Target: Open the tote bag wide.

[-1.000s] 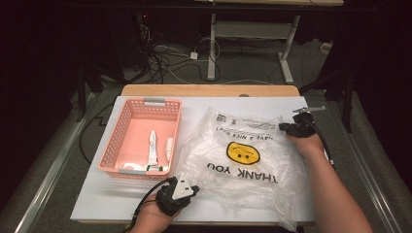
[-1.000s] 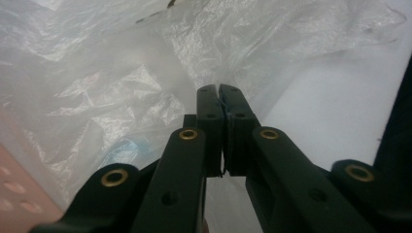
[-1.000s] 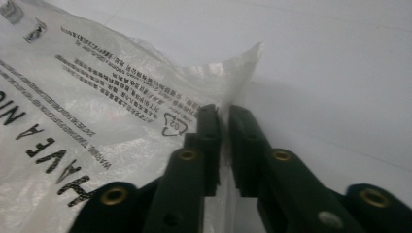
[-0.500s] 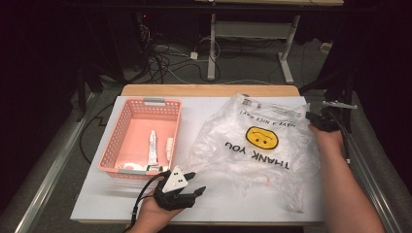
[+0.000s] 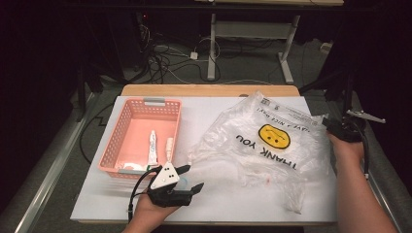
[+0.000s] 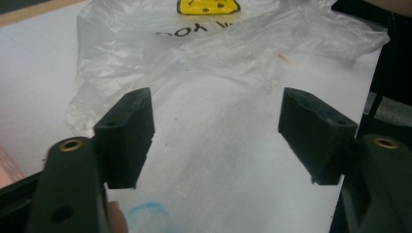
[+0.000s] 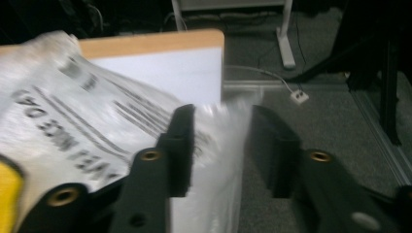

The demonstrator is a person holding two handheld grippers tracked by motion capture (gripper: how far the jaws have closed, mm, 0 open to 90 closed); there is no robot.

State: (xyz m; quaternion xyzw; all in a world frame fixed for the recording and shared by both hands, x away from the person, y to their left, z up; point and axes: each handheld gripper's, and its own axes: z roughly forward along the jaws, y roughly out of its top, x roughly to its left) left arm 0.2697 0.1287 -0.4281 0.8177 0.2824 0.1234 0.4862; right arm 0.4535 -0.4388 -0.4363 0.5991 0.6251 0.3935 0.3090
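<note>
At the left of the high view we see a pink basket [image 5: 127,127] on the white table [image 5: 218,204], with a couple of small tubes [image 5: 152,148] lying in it, probably the goods meant for bagging. Low and left of centre, our left gripper [image 5: 190,178] hovers just off the near-left edge of the clear plastic bag [image 5: 265,145]. Its jaws have just been opening and now stand wide apart; in the left gripper view nothing lies between them but bare table, with the bag's [image 6: 204,53] crumpled edge just beyond. We judge it has let go so the film can settle flat.

The bag lies spread over the centre and right of the table, its yellow face and "THANK YOU" print upside down to us, so its mouth probably faces away.

At the right edge of the frame, our right gripper [image 5: 340,130] sits at the bag's far-right corner. Its jaws have also just been opening; in the right gripper view [image 7: 221,145] a blurred fold of the bag [image 7: 63,121] runs between them, seemingly loose rather than pinched.

The table has a wooden strip along its far edge. Beyond it the room is dark, with grey carpet, tangled cables and metal desk legs.
</note>
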